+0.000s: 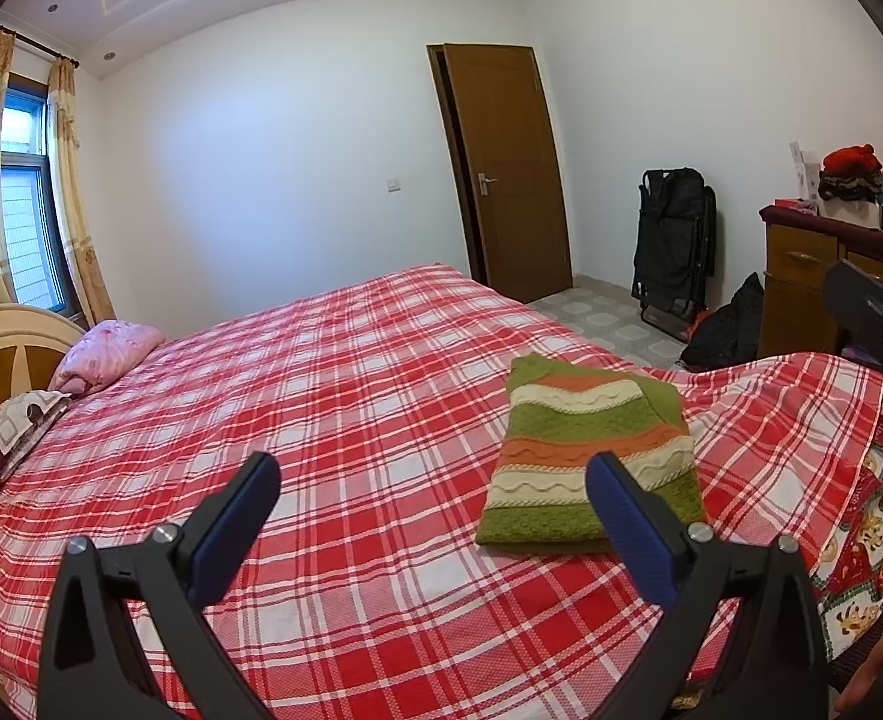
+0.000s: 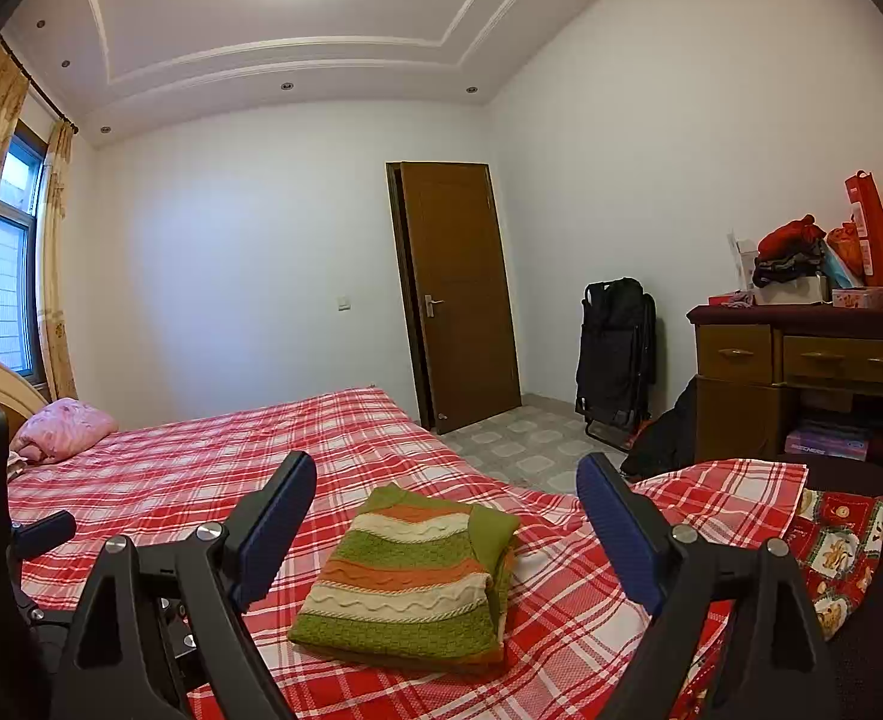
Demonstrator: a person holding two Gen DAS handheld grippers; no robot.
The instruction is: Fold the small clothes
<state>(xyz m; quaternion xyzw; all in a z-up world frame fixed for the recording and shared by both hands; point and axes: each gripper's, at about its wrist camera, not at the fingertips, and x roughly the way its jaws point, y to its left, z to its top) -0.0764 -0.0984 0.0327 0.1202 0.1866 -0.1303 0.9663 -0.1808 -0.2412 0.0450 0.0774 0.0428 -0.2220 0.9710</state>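
Note:
A small knitted sweater (image 1: 591, 456) with green, cream and orange stripes lies folded into a neat rectangle on the red plaid bed sheet (image 1: 333, 396). My left gripper (image 1: 432, 471) is open and holds nothing; it hovers above the sheet just short of the sweater, whose near corner shows behind the right finger. In the right wrist view the same sweater (image 2: 408, 576) lies ahead, framed by my open, empty right gripper (image 2: 447, 477). The right gripper's body shows at the left wrist view's right edge, and the left gripper's at the other view's left edge.
A pink pillow (image 1: 108, 354) and a patterned pillow (image 1: 12, 435) lie by the headboard at the left. A wooden dresser (image 2: 801, 372) piled with clothes and red bags stands right of the bed. A folded black chair (image 2: 615, 354) leans on the wall by the brown door (image 2: 459, 294).

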